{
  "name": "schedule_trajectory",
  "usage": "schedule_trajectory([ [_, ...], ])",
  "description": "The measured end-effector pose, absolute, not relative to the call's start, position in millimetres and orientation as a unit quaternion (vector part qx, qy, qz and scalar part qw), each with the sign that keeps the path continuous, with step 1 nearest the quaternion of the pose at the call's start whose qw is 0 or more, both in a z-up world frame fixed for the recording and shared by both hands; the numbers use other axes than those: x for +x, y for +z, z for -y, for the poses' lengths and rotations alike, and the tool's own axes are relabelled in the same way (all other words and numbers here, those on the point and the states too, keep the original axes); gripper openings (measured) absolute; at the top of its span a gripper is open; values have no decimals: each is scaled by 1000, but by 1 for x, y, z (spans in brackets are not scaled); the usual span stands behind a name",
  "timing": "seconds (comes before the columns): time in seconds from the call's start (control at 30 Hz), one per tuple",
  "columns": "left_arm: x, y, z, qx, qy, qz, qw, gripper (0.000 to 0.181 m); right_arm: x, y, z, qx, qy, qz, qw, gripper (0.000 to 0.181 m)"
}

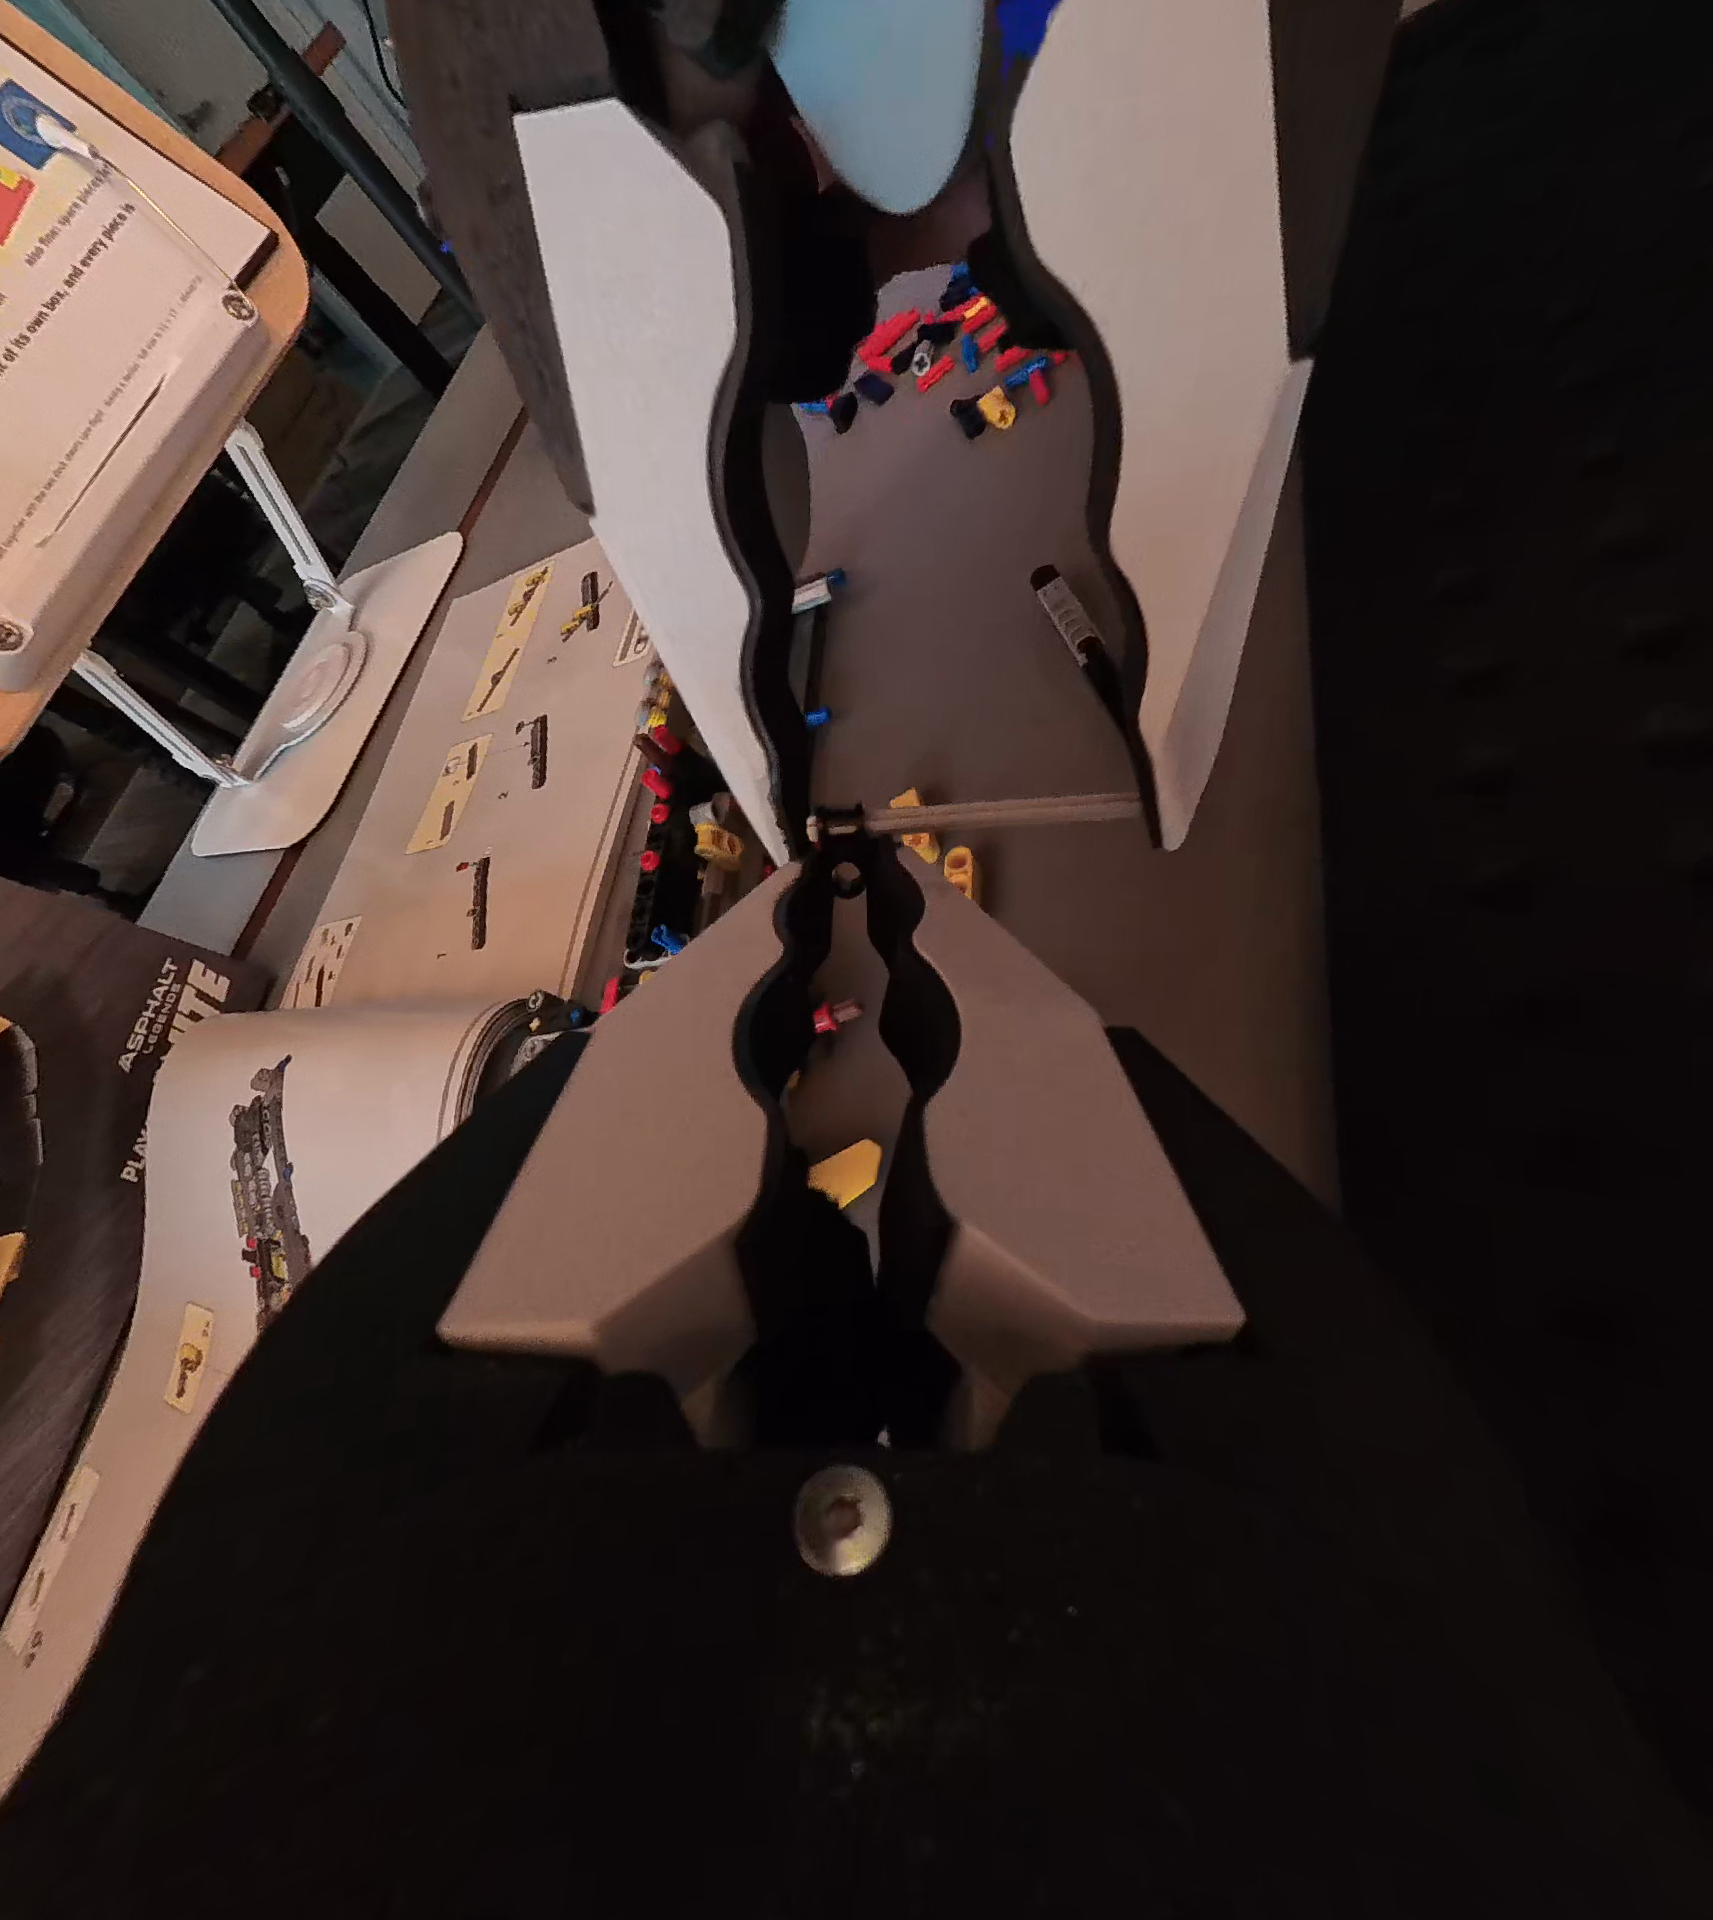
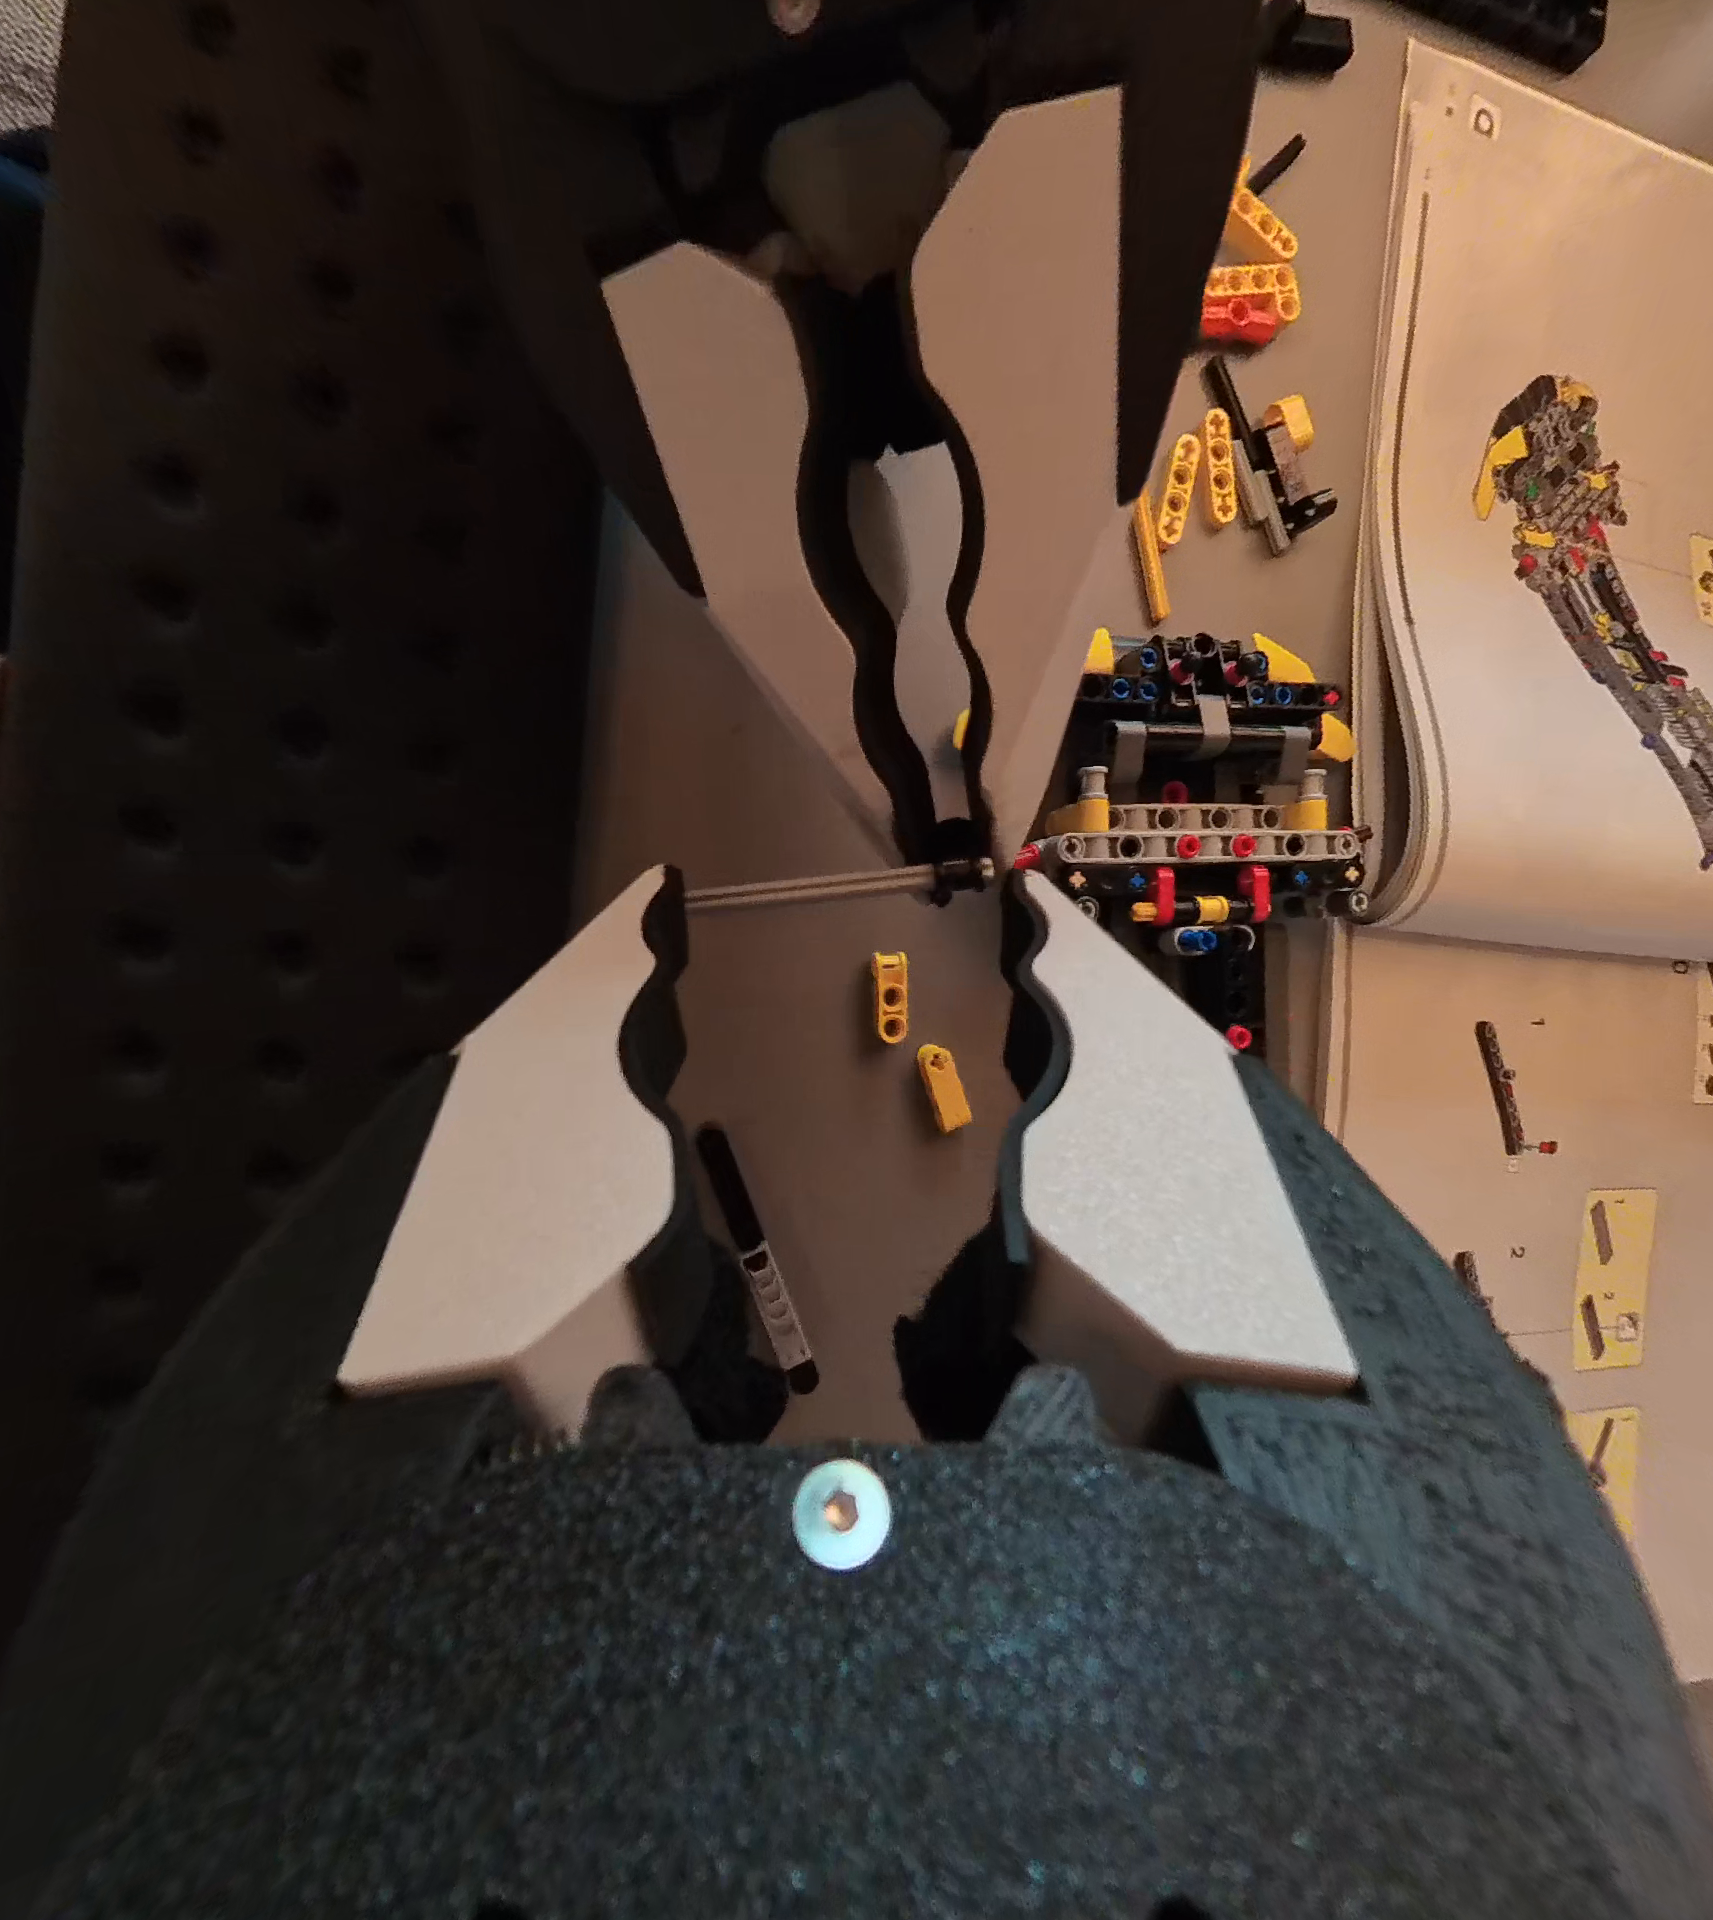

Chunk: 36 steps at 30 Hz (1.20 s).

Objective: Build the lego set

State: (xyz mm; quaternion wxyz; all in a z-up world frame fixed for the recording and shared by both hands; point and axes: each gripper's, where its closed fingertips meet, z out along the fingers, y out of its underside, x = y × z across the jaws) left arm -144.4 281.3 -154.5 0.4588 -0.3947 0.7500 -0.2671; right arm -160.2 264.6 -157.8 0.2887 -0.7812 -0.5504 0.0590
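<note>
Left wrist view and right wrist view both look down on the grey table (image 2: 810, 1049). Instruction booklet (image 2: 1558, 364) lies open along one side of it, with the half-built model (image 2: 1216, 831) (black and grey beams, yellow corners, red and blue pins) just beside the booklet's edge.

Right gripper (image 2: 844, 883): jaws spread wide, nothing pinched between the pads. A thin grey axle (image 2: 810, 883) spans the gap at tip level. One end touches one fingertip, the other stops just short of the opposite tip. Can't tell if it's braced endwise.

Left gripper (image 1: 841, 868): jaws almost fully closed, tips clamped on a small black connector (image 2: 956, 871). The connector sits on the axle near its end, so the axle hangs off that grip, roughly level above the table.

Loose parts:
- black-and-grey rod piece (image 2: 758, 1257) flat on the table between the right gripper's fingers
- two small yellow connectors (image 2: 889, 995) and (image 2: 943, 1086) under the axle, near each other but apart
- heap of red, blue and black pins (image 1: 956, 348) farther off
</note>
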Motion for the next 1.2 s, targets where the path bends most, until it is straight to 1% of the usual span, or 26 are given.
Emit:
schedule_trajectory([
  [0.23,-145,-152,-285,-398,-266,-745,464,5,-159,-156,-265,-785,63,546,287,56],
  [0.7,-144,-151,-284,-388,-255,-745,479,4,-158,-157,-264,-783,61,547,290,54],
  [1.2,-141,-159,-287,-372,-206,-756,497,5,-154,-165,-265,-782,24,559,273,53],
])
